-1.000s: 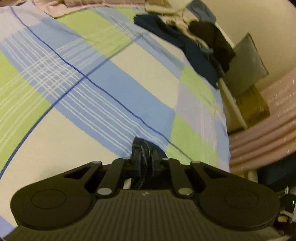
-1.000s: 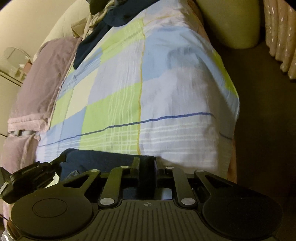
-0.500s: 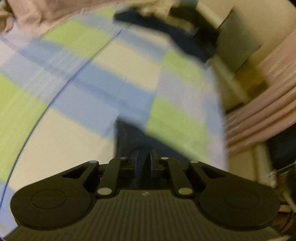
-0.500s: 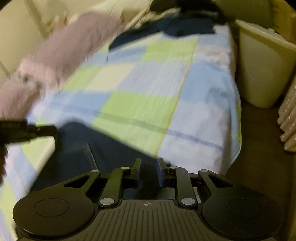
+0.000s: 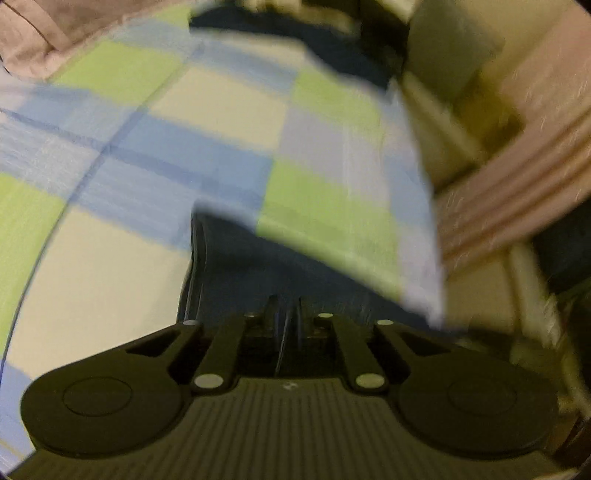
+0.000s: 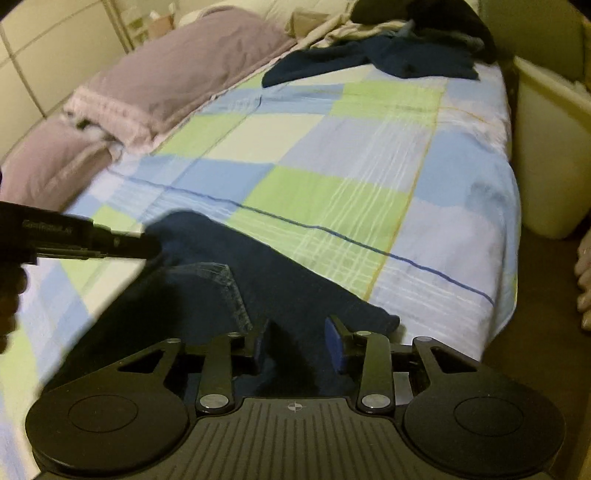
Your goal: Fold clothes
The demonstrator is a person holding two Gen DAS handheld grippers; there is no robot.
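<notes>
Denim jeans [image 6: 236,295] on checked bed [image 6: 332,155]
Right view alone shows stitched hem at 9 o'clock of the spread, just-opened right gripper [image 6: 300,341]; left gripper [image 5: 286,321] pinches the denim

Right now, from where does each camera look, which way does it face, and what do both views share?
Left wrist: sits on the left gripper, looks down across the checked bedsheet toward the clothes pile; its jaws are shut on the jeans.
Right wrist: sits on the right gripper, faces along the bed toward the pillows; jaws open over the jeans; the left gripper enters from the left.
Shared: jeans, bedsheet, clothes pile.
</notes>
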